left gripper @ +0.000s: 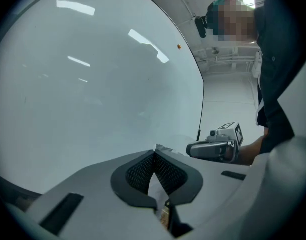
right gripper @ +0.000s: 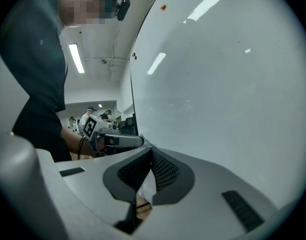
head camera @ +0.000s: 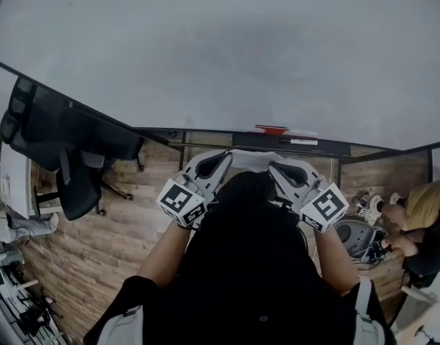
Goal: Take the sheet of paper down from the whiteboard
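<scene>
Both pairs of jaws are pressed together, each pinching one end of the sheet of paper (head camera: 250, 159). The left gripper (head camera: 226, 158) and the right gripper (head camera: 275, 166) sit close to the person's chest and tip in toward each other, and the white sheet spans the short gap between their tips.

Looking along the left gripper (left gripper: 154, 152), a thin white strip of the sheet of paper (left gripper: 156, 185) runs down between the dark ribbed pads, and a corner pokes out just past the tips. The right gripper (left gripper: 215, 146) shows just beyond, to the right.

Looking along the right gripper (right gripper: 150, 152), the sheet of paper (right gripper: 147, 188) is likewise caught between the closed pads, and the left gripper (right gripper: 113, 140) lies just past the tips, to the left.

The whiteboard (head camera: 241, 49) stands ahead of both jaws, apart from the sheet. Its pale face fills much of both gripper views (left gripper: 93, 84) (right gripper: 218, 84). A red marker (head camera: 270, 129) lies on the tray (head camera: 205, 133) along the board's lower edge, just beyond the jaws. A black office chair (head camera: 69, 149) stands well to the left of the jaws on the wooden floor (head camera: 134, 214).
</scene>
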